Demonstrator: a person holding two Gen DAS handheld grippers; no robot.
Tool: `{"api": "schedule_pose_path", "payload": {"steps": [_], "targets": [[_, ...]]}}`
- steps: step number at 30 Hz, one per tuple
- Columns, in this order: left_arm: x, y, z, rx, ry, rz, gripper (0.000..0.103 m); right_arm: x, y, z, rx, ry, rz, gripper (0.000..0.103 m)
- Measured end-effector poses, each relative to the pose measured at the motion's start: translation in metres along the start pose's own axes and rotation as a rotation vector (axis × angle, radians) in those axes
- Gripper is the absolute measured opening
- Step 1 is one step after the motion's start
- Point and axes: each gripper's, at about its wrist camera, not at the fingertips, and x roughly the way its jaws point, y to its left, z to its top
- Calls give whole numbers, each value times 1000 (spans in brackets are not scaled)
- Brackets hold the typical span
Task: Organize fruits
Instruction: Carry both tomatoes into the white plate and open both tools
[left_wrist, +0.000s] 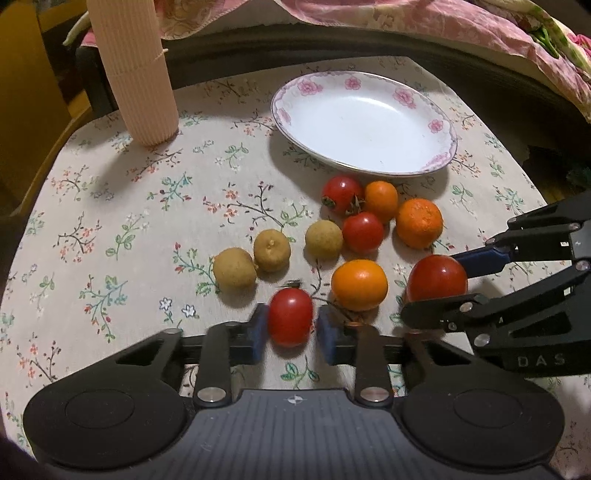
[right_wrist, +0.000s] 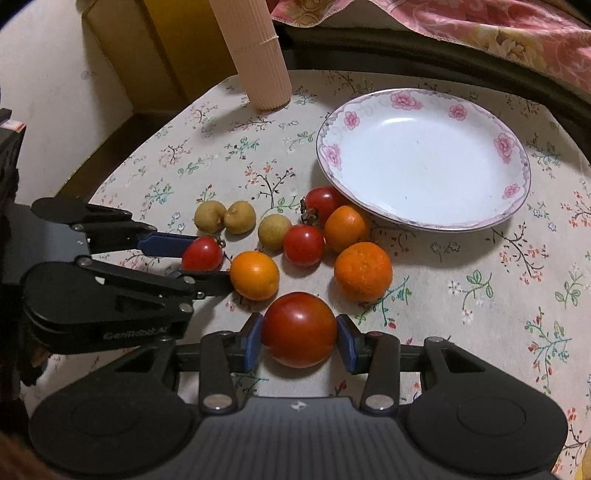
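Observation:
On the floral tablecloth my left gripper (left_wrist: 291, 332) is shut on a small red tomato (left_wrist: 290, 317), its blue pads pressing both sides. My right gripper (right_wrist: 299, 341) is shut on a large red tomato (right_wrist: 299, 328), low over the cloth. Just ahead lie loose fruits: two more red tomatoes (left_wrist: 362, 230), three oranges (left_wrist: 359, 284) and three brownish-yellow round fruits (left_wrist: 234, 267). Behind them stands a white plate with a pink flower rim (left_wrist: 439, 125), with nothing on it. Each gripper shows in the other's view, the left gripper (right_wrist: 207, 258) to the left and the right gripper (left_wrist: 439, 284) to the right.
A tall ribbed beige roll (left_wrist: 136, 74) stands upright at the back left of the table. A pink floral cloth (left_wrist: 443, 22) hangs behind the table's dark far edge. A yellow box (right_wrist: 166, 48) sits beyond the left edge.

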Motion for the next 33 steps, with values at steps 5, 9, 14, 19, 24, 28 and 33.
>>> {"api": "schedule_pose_path", "payload": {"steps": [5,9,14,19,24,28,33], "targets": [[-1,-1,2,1,11,2,33,-7,-4,2,22,-18,14,42],[-6,-1,6,-15,4,-24,33,-17,-9,6,41,-49,24,42],[-14,-5,20,-43,-30,-59,33,-28,-18,10,69,-88,5,42],[-18,-19,45,-47,-71,-97,31,-34,-30,20,111,-117,-12,42],[-11,-27,70,-64,-99,-114,33,-40,-46,36,144,-172,-66,42],[1,-33,87,-45,-106,-82,32,-37,-57,50,155,-181,-111,42],[16,-33,100,-38,-104,-58,31,-26,-69,60,153,-177,-131,42]]}}
